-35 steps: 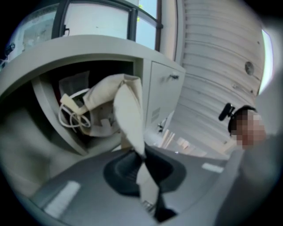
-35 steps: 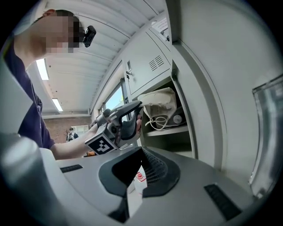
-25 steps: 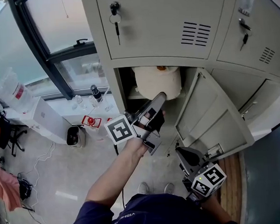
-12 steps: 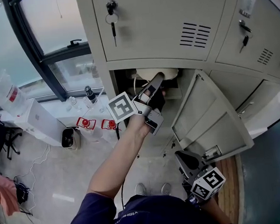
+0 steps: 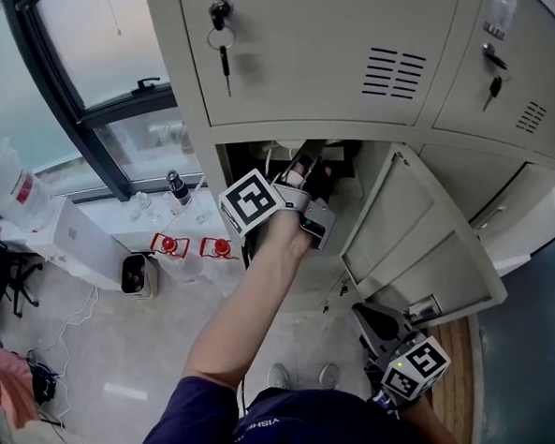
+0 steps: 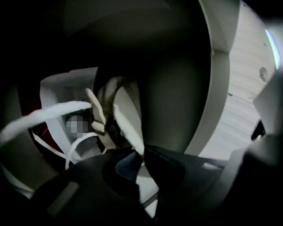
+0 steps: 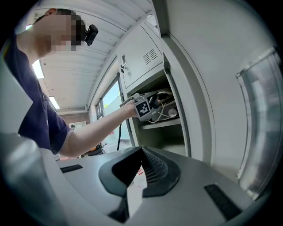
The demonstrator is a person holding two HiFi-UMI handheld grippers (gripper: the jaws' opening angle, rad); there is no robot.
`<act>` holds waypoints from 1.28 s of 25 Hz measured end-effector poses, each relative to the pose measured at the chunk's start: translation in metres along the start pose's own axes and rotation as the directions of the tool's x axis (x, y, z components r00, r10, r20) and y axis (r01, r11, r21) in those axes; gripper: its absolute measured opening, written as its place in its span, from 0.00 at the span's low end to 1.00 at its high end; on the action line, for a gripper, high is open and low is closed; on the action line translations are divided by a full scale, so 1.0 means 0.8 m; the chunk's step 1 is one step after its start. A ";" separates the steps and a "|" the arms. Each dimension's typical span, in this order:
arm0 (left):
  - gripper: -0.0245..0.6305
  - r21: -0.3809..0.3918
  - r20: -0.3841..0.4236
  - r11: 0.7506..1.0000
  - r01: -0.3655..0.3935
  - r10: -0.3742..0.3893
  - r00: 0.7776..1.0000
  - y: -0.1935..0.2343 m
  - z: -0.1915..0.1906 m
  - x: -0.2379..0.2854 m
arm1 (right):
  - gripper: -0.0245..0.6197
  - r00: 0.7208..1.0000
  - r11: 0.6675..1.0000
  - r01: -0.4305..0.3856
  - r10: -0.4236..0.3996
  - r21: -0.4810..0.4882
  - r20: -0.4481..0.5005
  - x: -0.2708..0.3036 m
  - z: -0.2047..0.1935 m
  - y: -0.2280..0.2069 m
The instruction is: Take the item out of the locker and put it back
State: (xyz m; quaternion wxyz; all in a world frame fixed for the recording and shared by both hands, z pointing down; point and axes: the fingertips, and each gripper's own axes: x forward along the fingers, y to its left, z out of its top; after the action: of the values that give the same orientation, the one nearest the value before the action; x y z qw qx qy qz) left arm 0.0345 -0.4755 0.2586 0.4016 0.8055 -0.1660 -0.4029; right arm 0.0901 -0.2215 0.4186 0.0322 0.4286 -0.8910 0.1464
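The lower locker compartment stands open. My left gripper reaches up into it, its marker cube just outside the opening. In the left gripper view its jaws are closed on a pale strap of the cream bag lying in the dark interior. White cords loop beside the bag. The right gripper view shows the left gripper over the shelf among white cords. My right gripper hangs low by the person's body, shut and holding nothing.
The compartment's door swings open to the right. The door above is closed, with a key hanging in its lock. On the floor at the left are a bottle, red-capped items, a black bin and a white box.
My left gripper has moved from in front of the locker up into the open compartment. The cream bag went deeper and is now hidden in the head view. The right gripper has stayed put.
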 end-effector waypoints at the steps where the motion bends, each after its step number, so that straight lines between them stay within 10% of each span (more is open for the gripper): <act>1: 0.07 -0.006 0.010 1.000 -0.012 0.012 1.000 0.004 0.001 0.001 | 0.03 1.000 1.000 -0.001 0.001 0.001 -0.001 0.000 0.000 -0.001; 32: 0.08 -0.079 0.136 0.994 -0.081 0.091 0.986 0.056 0.027 0.044 | 0.03 0.997 0.998 -0.061 0.063 0.034 -0.055 -0.006 -0.027 -0.012</act>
State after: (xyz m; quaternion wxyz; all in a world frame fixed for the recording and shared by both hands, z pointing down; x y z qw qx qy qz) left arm 0.0418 -0.5357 0.2678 0.4354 0.7521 -0.2135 -0.4463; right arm 0.0995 -0.2172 0.4406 0.0456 0.3972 -0.9001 0.1734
